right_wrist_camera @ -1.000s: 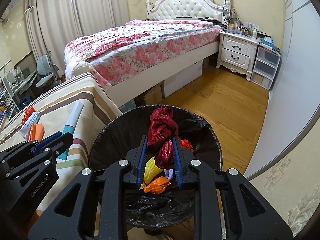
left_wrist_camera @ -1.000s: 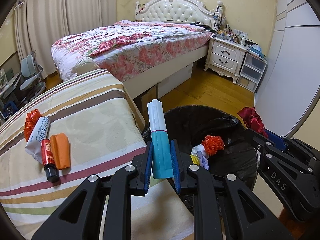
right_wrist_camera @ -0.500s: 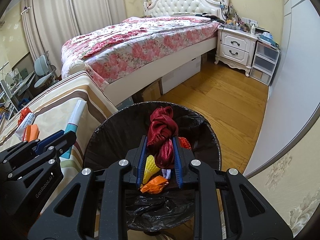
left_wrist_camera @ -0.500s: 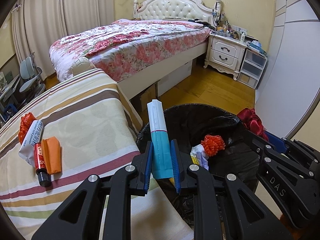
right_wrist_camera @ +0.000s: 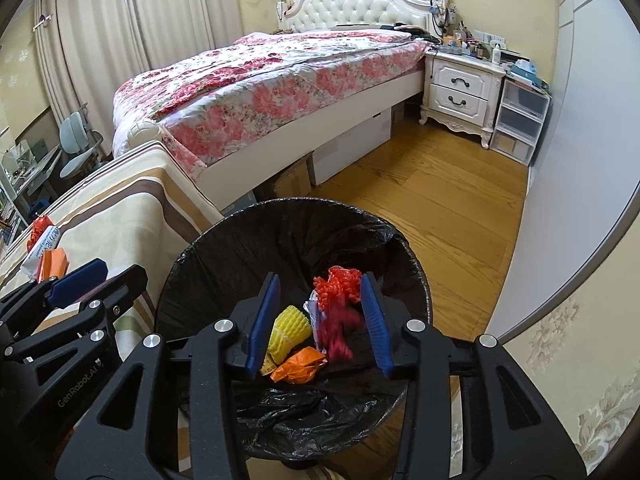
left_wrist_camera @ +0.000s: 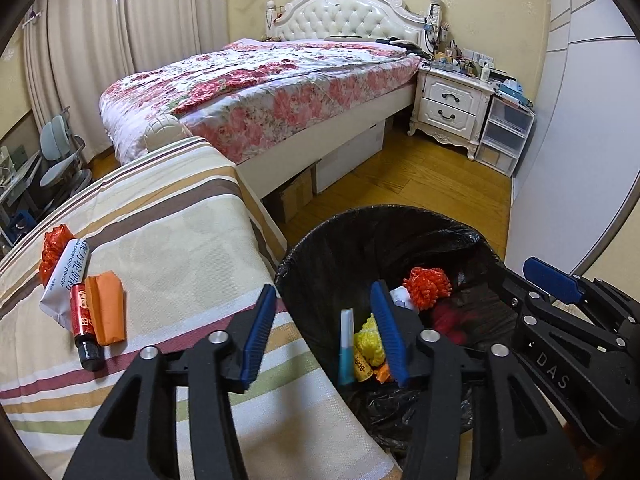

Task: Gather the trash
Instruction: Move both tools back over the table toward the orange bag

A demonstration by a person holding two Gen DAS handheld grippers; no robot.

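My left gripper [left_wrist_camera: 324, 336] hangs over the black-lined trash bin [left_wrist_camera: 380, 213], its jaws opening with nothing pressed between the pads. The white and teal tube [left_wrist_camera: 346, 348] stands loose inside the bin among yellow mesh [left_wrist_camera: 370, 340] and an orange-red mesh ball [left_wrist_camera: 427, 282]. My right gripper [right_wrist_camera: 320, 320] is also over the bin [right_wrist_camera: 288, 205], jaws opening. The dark red cloth [right_wrist_camera: 338, 332] is blurred, falling free between its pads. On the striped cover lie a red mesh [left_wrist_camera: 52, 248], a white sachet [left_wrist_camera: 66, 276], a red bottle [left_wrist_camera: 82, 320] and an orange packet [left_wrist_camera: 105, 308].
The striped bed cover [left_wrist_camera: 168, 248] borders the bin on the left. Beyond it stand a floral bed [left_wrist_camera: 260, 88], a white nightstand [left_wrist_camera: 452, 108] and plastic drawers [left_wrist_camera: 504, 136]. Wooden floor [right_wrist_camera: 440, 200] lies behind the bin and a grey wall [right_wrist_camera: 592, 120] to its right.
Both grippers have gone from shut to open. The tube has left the left gripper and dropped into the bin. The red cloth has slipped out of the right gripper and is falling in.
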